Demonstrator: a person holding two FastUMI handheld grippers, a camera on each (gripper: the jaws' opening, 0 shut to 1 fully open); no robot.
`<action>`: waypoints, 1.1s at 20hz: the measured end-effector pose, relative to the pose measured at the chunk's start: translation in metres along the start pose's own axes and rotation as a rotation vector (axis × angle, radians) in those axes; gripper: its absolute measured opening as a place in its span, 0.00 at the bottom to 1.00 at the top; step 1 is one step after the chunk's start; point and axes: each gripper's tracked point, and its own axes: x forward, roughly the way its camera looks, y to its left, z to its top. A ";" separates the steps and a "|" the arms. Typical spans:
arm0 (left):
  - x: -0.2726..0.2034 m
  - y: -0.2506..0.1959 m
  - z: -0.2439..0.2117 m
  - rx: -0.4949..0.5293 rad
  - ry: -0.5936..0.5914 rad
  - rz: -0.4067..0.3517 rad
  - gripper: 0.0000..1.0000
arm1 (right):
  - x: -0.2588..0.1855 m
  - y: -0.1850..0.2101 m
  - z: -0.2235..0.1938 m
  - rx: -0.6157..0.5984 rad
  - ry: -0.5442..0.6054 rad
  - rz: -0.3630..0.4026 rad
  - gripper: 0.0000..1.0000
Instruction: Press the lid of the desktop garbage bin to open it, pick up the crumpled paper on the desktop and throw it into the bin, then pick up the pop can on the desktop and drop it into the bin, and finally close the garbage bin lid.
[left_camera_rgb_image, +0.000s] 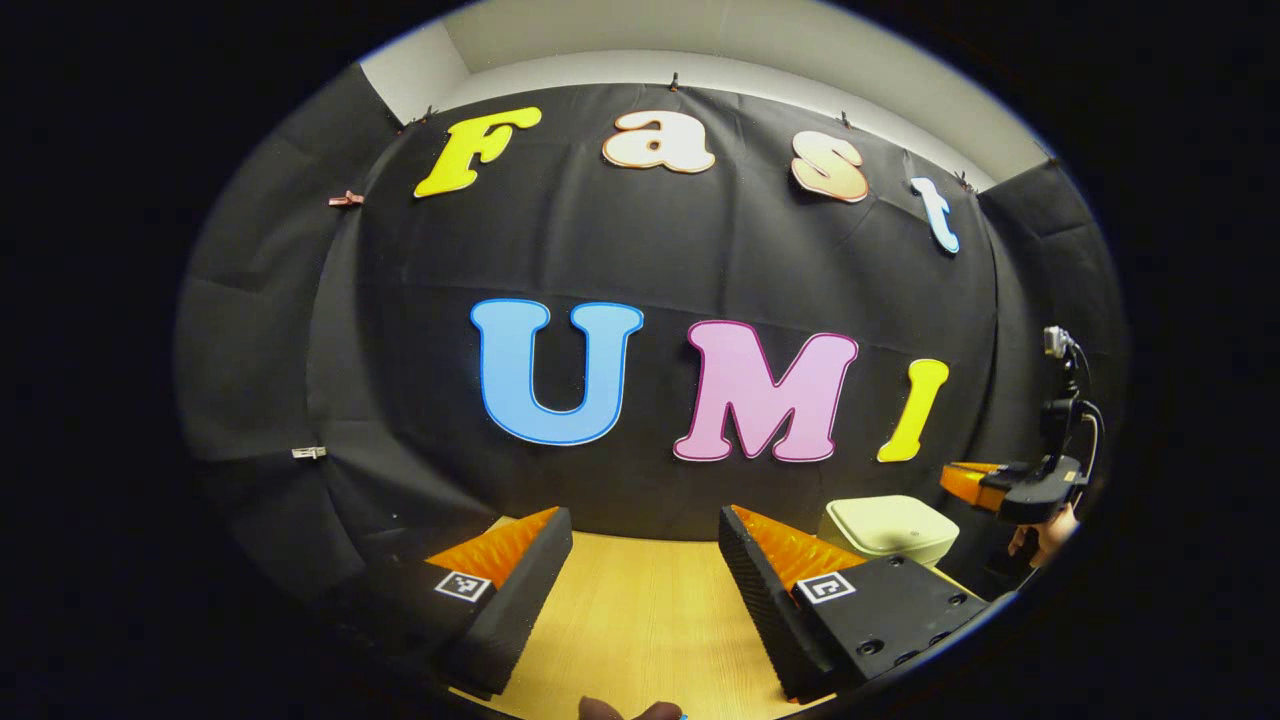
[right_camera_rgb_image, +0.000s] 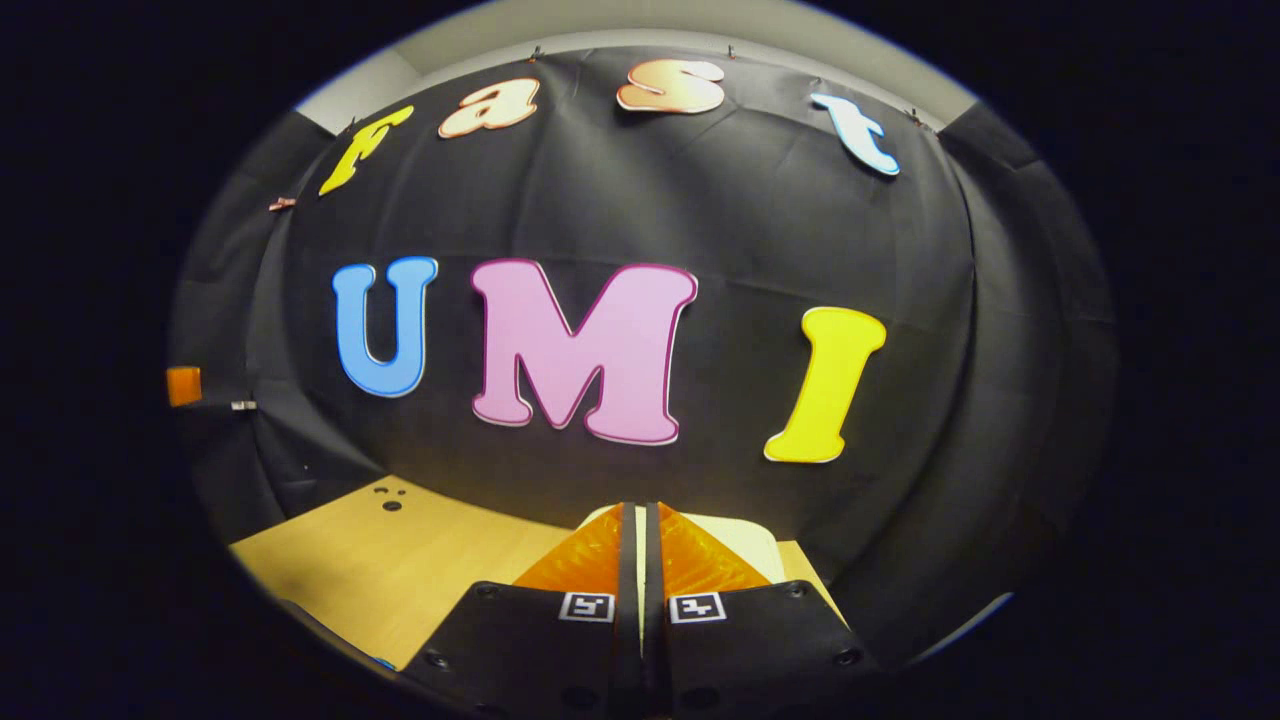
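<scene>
Two grippers over a pale wood desktop (left_camera_rgb_image: 640, 620) w/ the black cloth wall (left_camera_rgb_image: 660, 250) behind; left gripper (left_camera_rgb_image: 645, 575) held wide apart, nothing btwn its fingers, bare wood showing in the gap; its fingers sit low and near in the left gripper view, pointing toward the far wall.

Bin (left_camera_rgb_image: 890, 528): pale cream, rounded-square, lid down flat; stands on the desktop far right in the left gripper view, just past the left gripper's right finger and close to the wall. Right gripper (left_camera_rgb_image: 975, 483) seen farther off at the right edge of that view, above and to the right of the bin, not touching it as far as I can tell; a hand (left_camera_rgb_image: 1045, 535) holds it from behind; a small camera on a stalk rises over it.

In the right gripper view, right gripper (right_camera_rgb_image: 640, 545) is pressed closed, fingers meeting w/ only a thin slit, nothing held; its tips sit in front of the bin (right_camera_rgb_image: 740, 535), whose pale lid peeks out either side of the tips; can't tell whether the tips touch the lid. Desktop (right_camera_rgb_image: 400, 560) spreads to the left; a few small dark holes in the wood at far left near the wall.

Something dark and rounded at the near bottom edge of the left gripper view; too cut off to tell what.
</scene>
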 end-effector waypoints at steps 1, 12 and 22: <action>0.003 -0.001 -0.001 0.005 0.004 -0.002 0.95 | 0.004 0.001 -0.010 -0.010 0.020 0.000 0.05; 0.011 0.000 -0.016 -0.002 0.046 -0.020 0.95 | 0.013 -0.007 -0.079 0.028 0.143 -0.035 0.05; 0.009 0.000 -0.018 0.000 0.047 -0.020 0.95 | 0.013 -0.007 -0.092 -0.036 0.144 -0.085 0.06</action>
